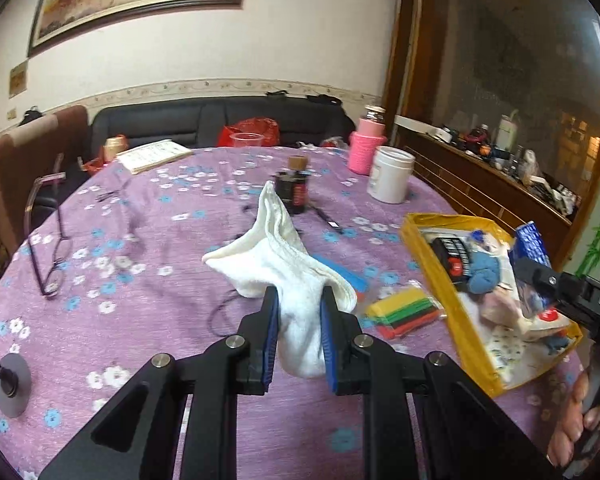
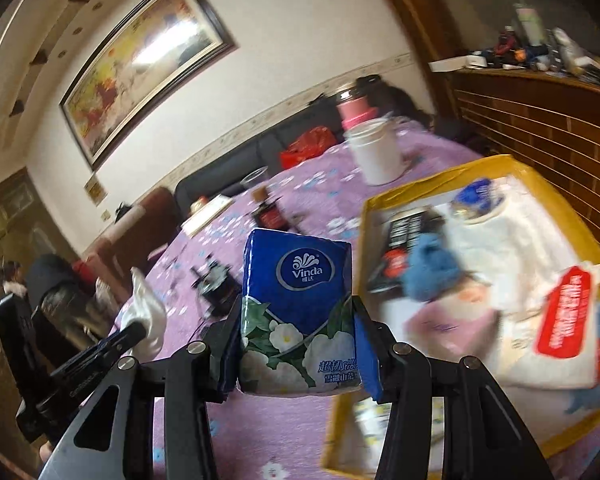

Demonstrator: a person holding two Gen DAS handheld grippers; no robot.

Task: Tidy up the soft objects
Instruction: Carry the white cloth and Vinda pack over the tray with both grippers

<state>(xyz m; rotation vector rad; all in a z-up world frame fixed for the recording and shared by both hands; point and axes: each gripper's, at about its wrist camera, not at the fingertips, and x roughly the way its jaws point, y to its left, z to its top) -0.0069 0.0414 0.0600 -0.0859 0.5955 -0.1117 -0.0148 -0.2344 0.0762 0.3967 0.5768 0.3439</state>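
The right gripper (image 2: 298, 344) is clenched on a blue Vinda tissue pack (image 2: 298, 312), held upright between its blue pads and lifted clear of the purple floral tablecloth (image 2: 284, 432). The yellow-rimmed tray (image 2: 364, 216), already holding a blue plush toy (image 2: 430, 270), a white towel (image 2: 512, 220) and a red-labelled packet (image 2: 566, 308), lies at about two o'clock from this gripper, just beside it, with the near rim almost under the pack.

The left gripper (image 1: 300, 320) is clenched on a white sock (image 1: 284, 256), whose long axis runs away from the jaws toward twelve o'clock, the cuff standing up. From the left wrist view the tray (image 1: 452, 292) sits at three o'clock, farther off.

The right gripper is clearly nearer the tray, so its pack probably goes in first.
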